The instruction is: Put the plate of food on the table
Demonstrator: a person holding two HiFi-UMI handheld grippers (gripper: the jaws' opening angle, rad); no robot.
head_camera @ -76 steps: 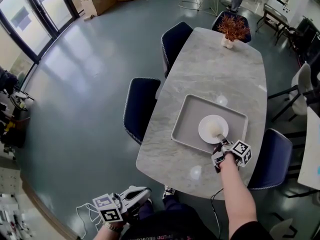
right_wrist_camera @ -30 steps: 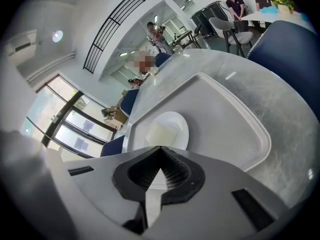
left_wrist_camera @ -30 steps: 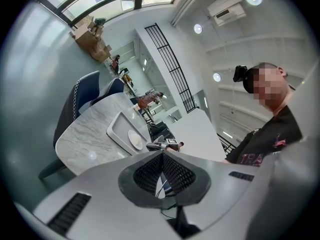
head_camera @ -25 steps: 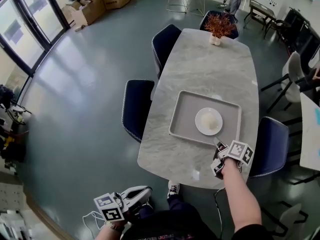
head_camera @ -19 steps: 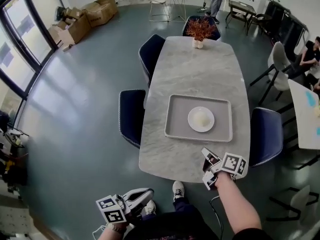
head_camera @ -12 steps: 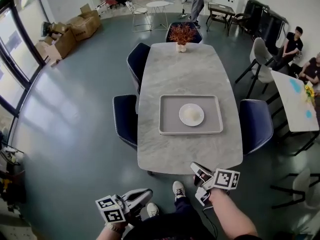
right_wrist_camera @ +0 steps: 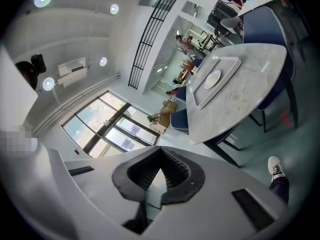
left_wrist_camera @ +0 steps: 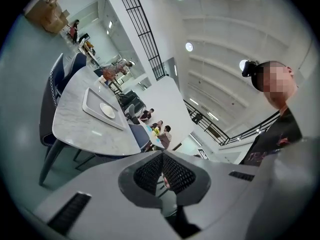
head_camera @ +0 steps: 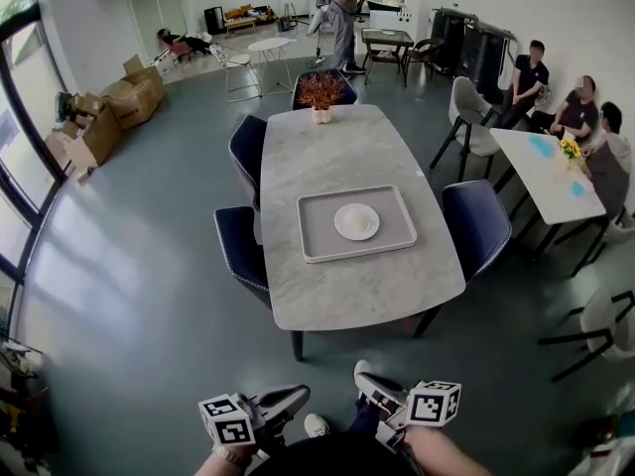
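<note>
Head view alone shows food (head_camera: 361,223) on plate (head_camera: 342,221).

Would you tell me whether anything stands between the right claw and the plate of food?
Nothing visible does: only floor, table top and the tray's near rim lie between the right claw and the plate.

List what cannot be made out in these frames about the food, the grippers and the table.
Food on the plate: too small in all three views to identify.
Hands behind the left gripper and right gripper: largely cut off by the head view's bottom edge.
Plant: too small; pot details lost.
</note>
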